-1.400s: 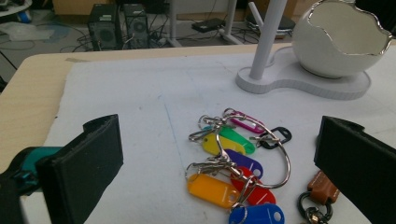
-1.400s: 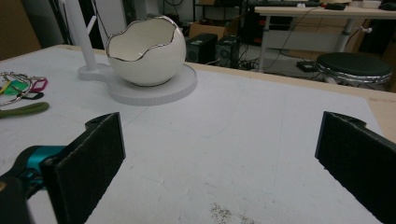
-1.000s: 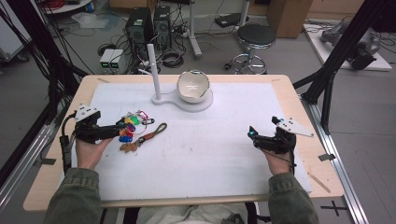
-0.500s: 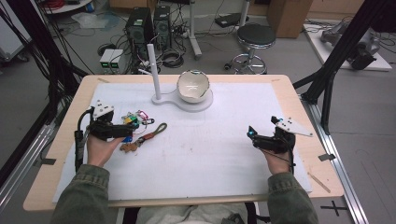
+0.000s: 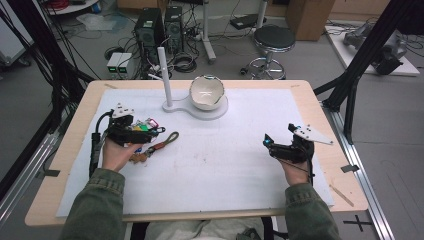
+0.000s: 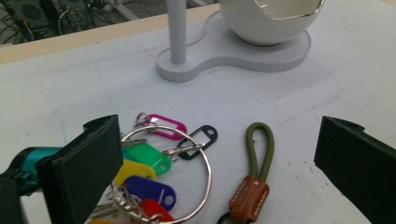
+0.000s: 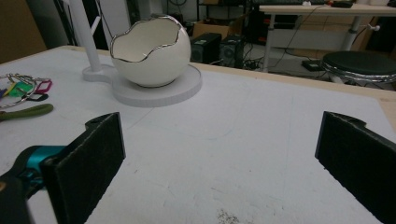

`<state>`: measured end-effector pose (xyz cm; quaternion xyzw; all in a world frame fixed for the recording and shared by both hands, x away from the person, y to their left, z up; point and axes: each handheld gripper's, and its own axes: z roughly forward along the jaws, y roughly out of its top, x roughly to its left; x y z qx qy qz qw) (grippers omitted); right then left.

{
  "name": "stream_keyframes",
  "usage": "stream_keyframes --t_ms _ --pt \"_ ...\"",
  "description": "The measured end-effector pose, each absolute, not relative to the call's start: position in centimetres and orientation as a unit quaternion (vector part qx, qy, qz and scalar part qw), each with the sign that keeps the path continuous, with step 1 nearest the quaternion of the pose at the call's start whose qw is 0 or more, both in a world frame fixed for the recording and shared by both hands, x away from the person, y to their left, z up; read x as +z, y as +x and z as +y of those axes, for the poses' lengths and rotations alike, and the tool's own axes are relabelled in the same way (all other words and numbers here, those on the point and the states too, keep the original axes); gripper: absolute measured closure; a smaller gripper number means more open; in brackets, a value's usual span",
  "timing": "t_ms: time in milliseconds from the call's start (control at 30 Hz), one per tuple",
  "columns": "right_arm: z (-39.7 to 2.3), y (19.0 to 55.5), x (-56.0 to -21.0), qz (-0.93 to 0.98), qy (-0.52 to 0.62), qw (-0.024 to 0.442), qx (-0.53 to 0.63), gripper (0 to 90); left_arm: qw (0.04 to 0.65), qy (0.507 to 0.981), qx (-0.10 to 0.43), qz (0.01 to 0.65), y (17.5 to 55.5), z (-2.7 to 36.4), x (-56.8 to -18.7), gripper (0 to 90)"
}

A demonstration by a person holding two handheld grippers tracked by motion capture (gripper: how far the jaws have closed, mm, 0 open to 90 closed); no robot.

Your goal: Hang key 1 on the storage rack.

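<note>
left gripper: jaws spread wide over the keys, not touching them | keys: ring of coloured tags plus olive strap flat on the mat, toward the table's left edge, near the stand | right gripper: jaws wide apart, nothing between them, by the right edge

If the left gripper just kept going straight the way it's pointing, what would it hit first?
Most likely the key ring with its coloured tags, lying just ahead between the open jaws of the left gripper; the olive strap lies beside it.
</note>
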<state>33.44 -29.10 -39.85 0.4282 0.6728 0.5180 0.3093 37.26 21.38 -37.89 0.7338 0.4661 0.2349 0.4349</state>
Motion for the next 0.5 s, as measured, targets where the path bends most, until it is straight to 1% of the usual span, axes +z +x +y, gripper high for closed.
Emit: stream_keyframes --t_ms 267,500 --pt "-29.2 33.4 -39.8 0.671 0.429 0.31 0.52 0.7 0.415 0.757 0.212 0.457 38.4 19.4 -38.6 1.7" --pt "-29.2 33.5 -39.8 0.672 0.426 0.309 0.52 0.7 0.381 0.782 0.187 0.456 39.2 18.5 -39.9 1.6"
